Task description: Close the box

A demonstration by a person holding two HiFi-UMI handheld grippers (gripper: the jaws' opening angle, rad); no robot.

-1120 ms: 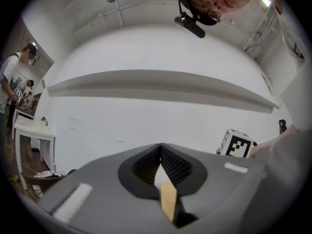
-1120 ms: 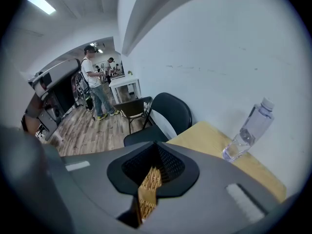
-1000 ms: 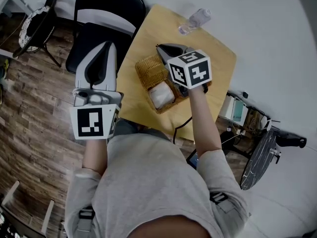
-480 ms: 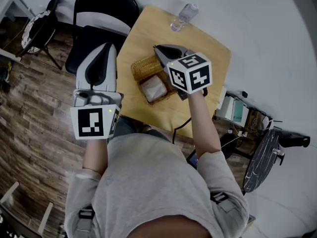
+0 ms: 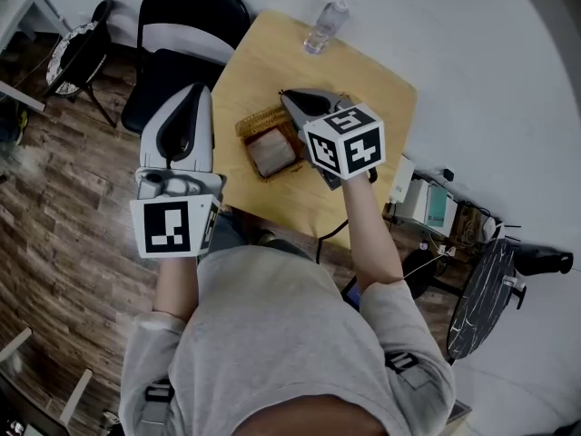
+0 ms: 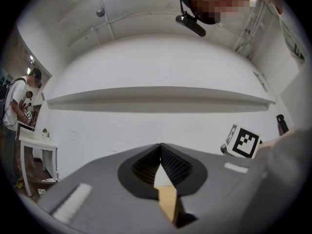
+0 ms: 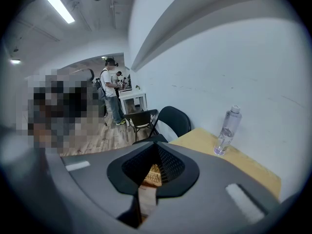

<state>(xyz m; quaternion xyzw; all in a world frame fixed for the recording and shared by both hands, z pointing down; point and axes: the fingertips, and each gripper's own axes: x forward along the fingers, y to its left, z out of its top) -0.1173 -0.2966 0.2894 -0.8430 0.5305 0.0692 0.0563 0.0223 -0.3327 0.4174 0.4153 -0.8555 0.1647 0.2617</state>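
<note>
Jaws are being held together, empty, on left gripper [image 5: 193, 89] and right gripper [image 5: 290, 95]; brown woven wicker box [image 5: 266, 146], at seven o'clock, risks being shoved by closed tips.

I see a wood-plank floor [image 5: 64, 216], a black folding chair [image 5: 182, 34] just beside the pale wooden worktop [image 5: 263, 62], a white wall [image 5: 436, 44], and a ceiling strip light [image 7: 57, 4] overhead.

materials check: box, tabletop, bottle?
Box: looks like woven wicker or rattan, matt tan; the weave shows on its wall.
Tabletop: pale wood or wood-look laminate, smooth and evenly yellow-tan; can't tell which.
Bottle: probably clear plastic; thin see-through body with a pale cap, and the wall shows through it.
</note>
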